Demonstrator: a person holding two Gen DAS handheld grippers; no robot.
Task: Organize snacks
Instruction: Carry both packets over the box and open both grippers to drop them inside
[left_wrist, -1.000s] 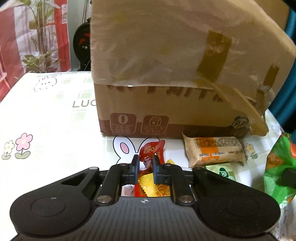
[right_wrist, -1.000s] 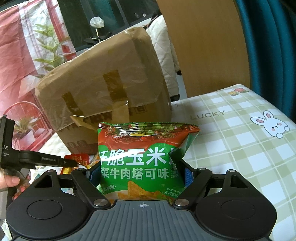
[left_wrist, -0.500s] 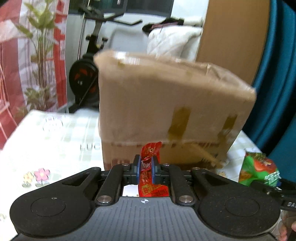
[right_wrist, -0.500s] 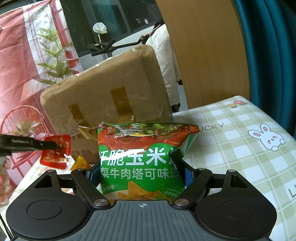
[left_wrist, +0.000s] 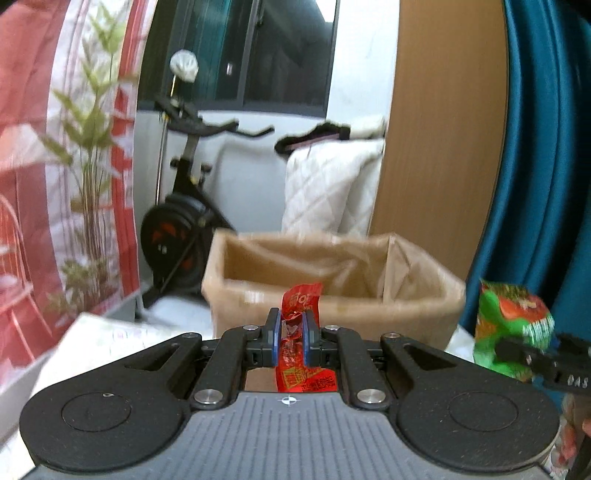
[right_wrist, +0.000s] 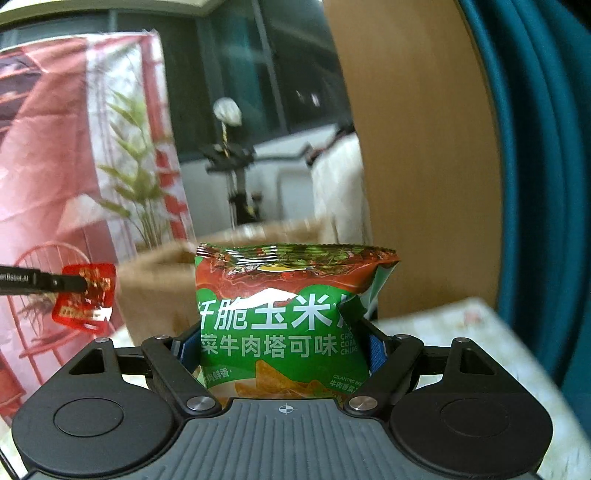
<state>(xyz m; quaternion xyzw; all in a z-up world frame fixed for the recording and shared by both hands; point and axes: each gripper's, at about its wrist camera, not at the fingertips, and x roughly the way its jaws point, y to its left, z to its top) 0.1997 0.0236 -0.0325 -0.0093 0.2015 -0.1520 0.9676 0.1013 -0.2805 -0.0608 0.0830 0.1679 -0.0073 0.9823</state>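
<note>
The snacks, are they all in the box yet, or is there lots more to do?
Not yet. Nothing can be seen inside the open cardboard box. Right now both snacks are in the air in front of it: the left tongs pinch a small red packet, and the right tongs hold a green chip bag. Both still have to go into the box. Any other snacks are out of view.
</note>
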